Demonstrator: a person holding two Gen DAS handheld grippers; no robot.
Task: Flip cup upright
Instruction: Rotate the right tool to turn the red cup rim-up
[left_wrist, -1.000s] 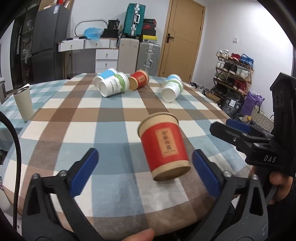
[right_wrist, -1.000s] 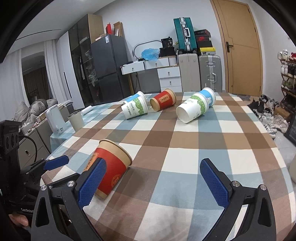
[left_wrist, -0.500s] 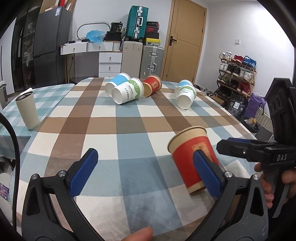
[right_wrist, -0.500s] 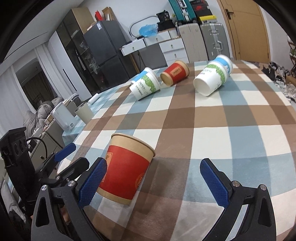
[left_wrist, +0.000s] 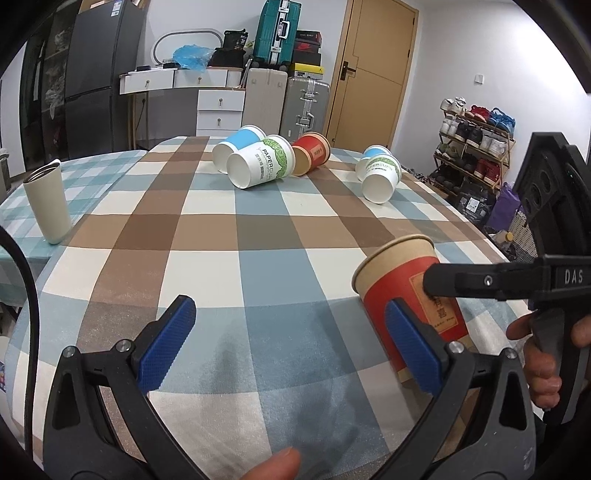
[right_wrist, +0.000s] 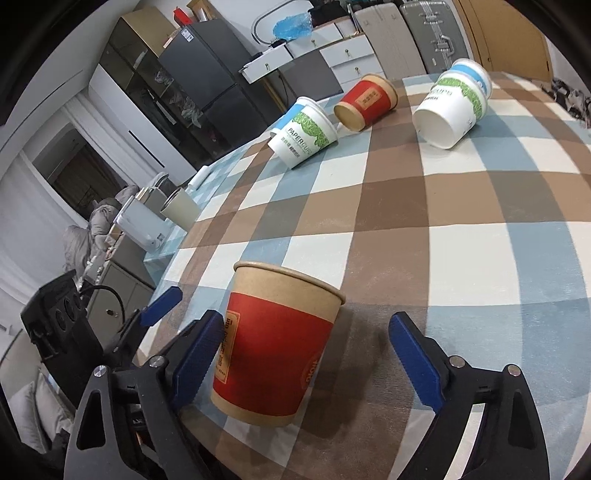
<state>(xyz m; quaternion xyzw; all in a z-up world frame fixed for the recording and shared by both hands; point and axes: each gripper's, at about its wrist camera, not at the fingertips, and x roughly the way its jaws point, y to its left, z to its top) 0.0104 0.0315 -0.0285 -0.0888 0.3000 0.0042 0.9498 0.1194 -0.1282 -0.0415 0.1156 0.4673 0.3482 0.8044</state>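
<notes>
A red and kraft paper cup (right_wrist: 275, 343) stands almost upright, mouth up, near the front edge of the checked table. My right gripper (right_wrist: 306, 363) is open, its jaws either side of the cup, the left pad close to the cup's side. In the left wrist view the same cup (left_wrist: 410, 295) is at the right, partly behind my left gripper's right pad and the right gripper's black finger. My left gripper (left_wrist: 290, 343) is open and empty, to the left of the cup.
Several paper cups lie on their sides at the far end: a white and green one (left_wrist: 258, 166), a red one (left_wrist: 312, 153), another white one (left_wrist: 380, 177). A beige tumbler (left_wrist: 48, 205) stands at the left. The table edge is near me.
The red cup has gone from lying tilted to standing nearly upright. My left gripper has drawn away to the left. My right gripper has moved in around the cup.
</notes>
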